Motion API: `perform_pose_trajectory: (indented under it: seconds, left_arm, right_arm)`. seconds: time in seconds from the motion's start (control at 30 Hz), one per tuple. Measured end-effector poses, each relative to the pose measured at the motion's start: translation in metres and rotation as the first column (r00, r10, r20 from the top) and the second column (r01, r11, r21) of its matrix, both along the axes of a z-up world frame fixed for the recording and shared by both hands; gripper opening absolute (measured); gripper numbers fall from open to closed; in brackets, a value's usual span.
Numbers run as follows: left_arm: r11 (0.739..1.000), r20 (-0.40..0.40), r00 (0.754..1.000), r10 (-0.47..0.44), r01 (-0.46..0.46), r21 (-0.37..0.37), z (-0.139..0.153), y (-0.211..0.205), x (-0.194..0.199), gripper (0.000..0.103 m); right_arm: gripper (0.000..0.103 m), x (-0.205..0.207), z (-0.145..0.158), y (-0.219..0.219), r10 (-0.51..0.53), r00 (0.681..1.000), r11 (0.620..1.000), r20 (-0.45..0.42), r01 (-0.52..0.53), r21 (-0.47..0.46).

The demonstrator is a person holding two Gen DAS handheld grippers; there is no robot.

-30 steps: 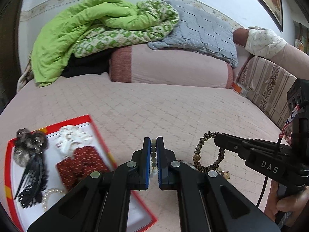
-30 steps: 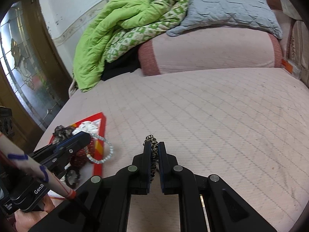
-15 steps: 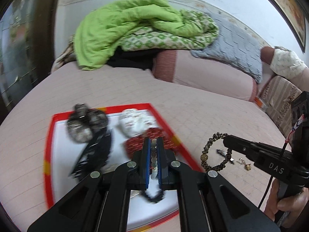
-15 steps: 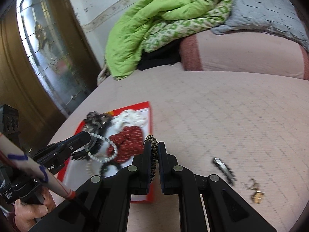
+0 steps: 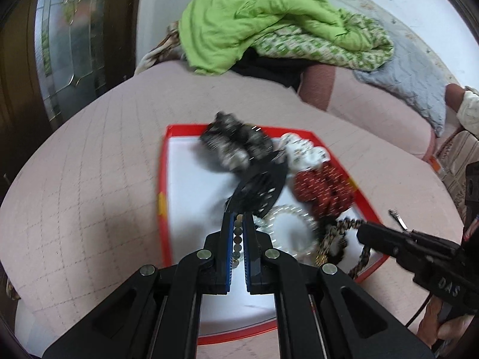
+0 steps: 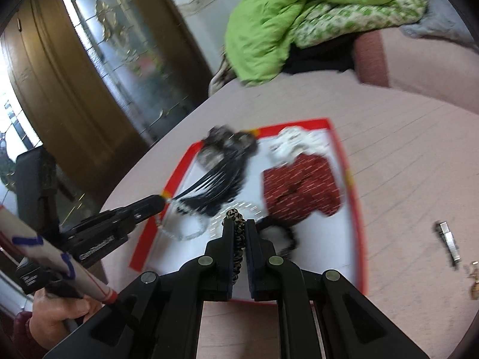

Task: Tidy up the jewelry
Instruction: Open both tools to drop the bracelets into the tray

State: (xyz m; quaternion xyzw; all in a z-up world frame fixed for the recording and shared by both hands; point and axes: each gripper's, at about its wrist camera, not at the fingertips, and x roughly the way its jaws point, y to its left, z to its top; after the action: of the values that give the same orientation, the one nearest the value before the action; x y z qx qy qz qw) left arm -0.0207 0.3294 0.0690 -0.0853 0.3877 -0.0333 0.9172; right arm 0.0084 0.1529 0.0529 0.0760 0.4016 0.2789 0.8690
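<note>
Both claws tilt down over the red tray (image 5: 164,209) on the bed, the left claw (image 5: 238,230) pinching a bead bracelet (image 5: 238,239), the right claw (image 6: 238,233) pinching a spotted bracelet (image 6: 238,239).

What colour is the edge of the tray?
Red, with small yellow marks; the tray shows best in the left wrist view.

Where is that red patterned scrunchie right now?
The red scrunchie lies on the right side of the red-rimmed tray in both wrist views, just below the white scrunchie and right of the black hair claw.
</note>
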Motion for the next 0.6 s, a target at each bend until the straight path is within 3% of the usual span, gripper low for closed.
perform_pose_trajectory:
  seconds: [0.3,0.47,0.6]
  left_arm:
    - [0.999,-0.088,0.996,0.023,-0.02,0.038,-0.02,0.013,0.003,0.006]
    - [0.998,-0.078,0.997,0.012,-0.006,0.07,-0.019,0.007,0.004,0.006]
    - [0.996,-0.064,0.998,0.008,-0.002,0.09,-0.016,0.002,0.004,0.008]
  right_arm:
    - [0.01,0.004,-0.025,0.016,0.013,0.998,0.997,-0.061,-0.018,-0.073]
    - [0.011,0.007,-0.028,0.01,-0.008,0.997,0.996,-0.078,0.002,-0.086]
    - [0.02,0.005,-0.023,0.007,-0.009,0.998,0.997,-0.067,0.004,-0.082]
